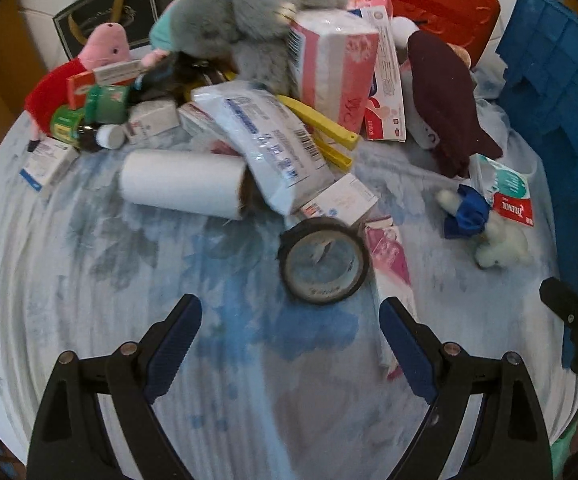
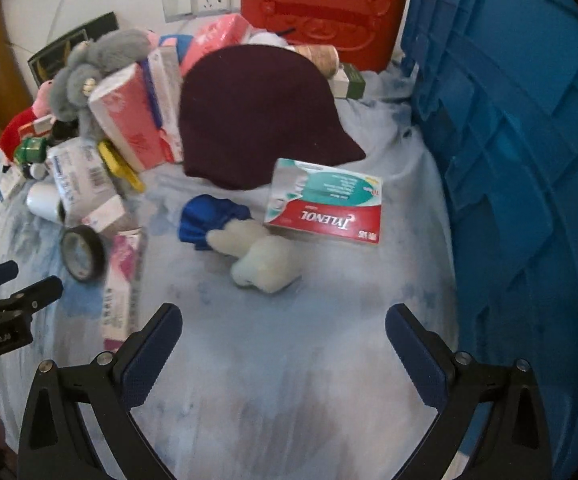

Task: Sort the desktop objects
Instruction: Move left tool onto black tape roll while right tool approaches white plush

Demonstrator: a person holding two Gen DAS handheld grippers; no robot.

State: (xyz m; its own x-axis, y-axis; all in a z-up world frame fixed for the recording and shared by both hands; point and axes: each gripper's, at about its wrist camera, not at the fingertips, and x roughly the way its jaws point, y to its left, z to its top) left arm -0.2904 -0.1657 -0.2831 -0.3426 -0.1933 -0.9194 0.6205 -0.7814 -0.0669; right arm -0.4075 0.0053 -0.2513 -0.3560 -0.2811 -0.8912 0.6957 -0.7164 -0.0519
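Cluttering pale cloth [image 1: 89, 260]: jumbled boxes, plush toys.

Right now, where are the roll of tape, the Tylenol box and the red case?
roll of tape [image 1: 324, 266], left wrist view, on its clear centre.
Tylenol box [image 2: 325, 202], right wrist view, on its printed top face.
red case [image 2: 323, 12], right wrist view, on its embossed front.

Soft even daylight, slight motion blur, fisheye-bent dark edges.

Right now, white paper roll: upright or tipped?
Tipped. The white paper roll lies on its side on the tablecloth, its open core end facing sideways under the white packet.
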